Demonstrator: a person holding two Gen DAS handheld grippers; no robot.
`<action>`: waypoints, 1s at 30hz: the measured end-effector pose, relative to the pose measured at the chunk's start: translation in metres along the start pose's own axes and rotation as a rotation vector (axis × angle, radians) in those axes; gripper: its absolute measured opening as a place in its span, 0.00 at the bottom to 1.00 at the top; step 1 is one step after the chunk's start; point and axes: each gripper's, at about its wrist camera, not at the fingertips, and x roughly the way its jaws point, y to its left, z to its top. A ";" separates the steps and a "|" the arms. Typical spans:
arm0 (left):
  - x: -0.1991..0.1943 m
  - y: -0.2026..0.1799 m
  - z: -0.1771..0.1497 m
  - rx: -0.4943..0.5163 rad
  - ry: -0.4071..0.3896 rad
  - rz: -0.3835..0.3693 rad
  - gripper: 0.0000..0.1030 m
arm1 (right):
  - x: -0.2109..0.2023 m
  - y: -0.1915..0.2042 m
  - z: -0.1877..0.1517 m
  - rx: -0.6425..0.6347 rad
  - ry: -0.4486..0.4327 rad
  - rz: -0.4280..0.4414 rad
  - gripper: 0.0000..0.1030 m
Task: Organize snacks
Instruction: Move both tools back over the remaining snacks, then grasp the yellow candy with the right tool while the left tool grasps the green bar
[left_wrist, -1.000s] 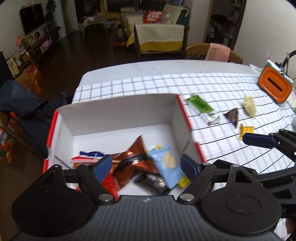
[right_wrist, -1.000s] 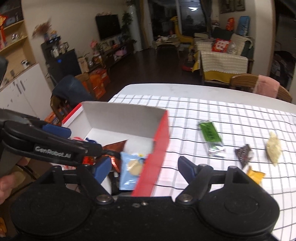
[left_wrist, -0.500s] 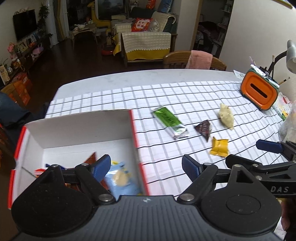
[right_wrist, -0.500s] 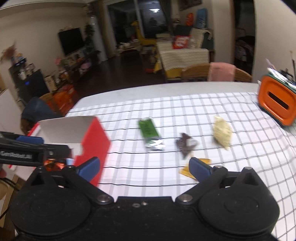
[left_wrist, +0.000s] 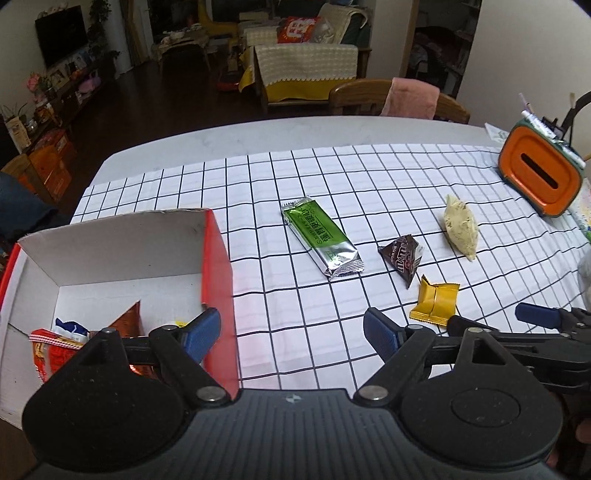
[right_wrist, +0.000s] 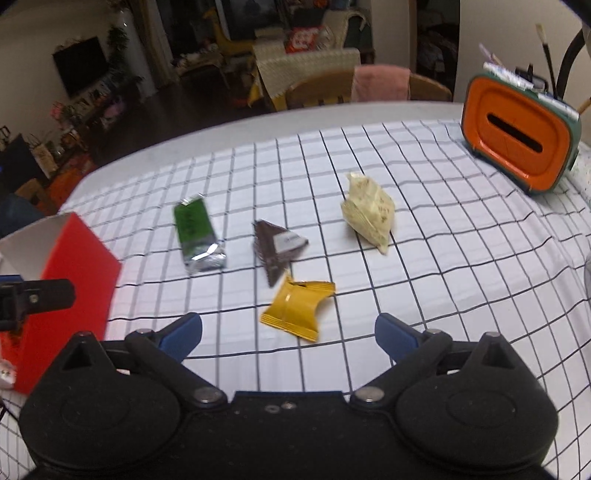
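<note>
A red-and-white box (left_wrist: 218, 266) stands at the left of the checked cloth, with several snack packets (left_wrist: 59, 343) inside. Loose on the cloth lie a green bar (left_wrist: 321, 236), a brown triangular packet (left_wrist: 402, 256), a yellow packet (left_wrist: 436, 301) and a pale packet (left_wrist: 461, 227). My left gripper (left_wrist: 291, 332) is open and empty beside the box's right wall. My right gripper (right_wrist: 288, 332) hangs wide over the cloth, its jaws closing. The yellow packet (right_wrist: 297, 308) lies just ahead of the gap, and neither pad touches it.
An orange tissue holder (right_wrist: 517, 136) with pens behind it stands at the far right. A wooden chair with a pink towel (left_wrist: 410, 98) sits past the table's far edge. The left gripper's arm (right_wrist: 37, 295) shows in front of the box (right_wrist: 77, 266).
Both grippers have swung right, from over the box to the loose snacks. The right gripper's jaws stand wider than a second ago, and it has come down close to the yellow packet.
</note>
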 end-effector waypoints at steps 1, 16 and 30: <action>0.003 -0.003 0.001 -0.002 0.005 0.005 0.82 | 0.007 0.000 0.001 -0.002 0.009 -0.010 0.96; 0.050 -0.032 0.035 -0.022 0.088 0.051 0.82 | 0.072 -0.005 0.018 -0.032 0.101 -0.033 0.75; 0.100 -0.045 0.083 -0.081 0.132 0.059 0.82 | 0.072 -0.012 0.008 -0.135 0.132 0.006 0.26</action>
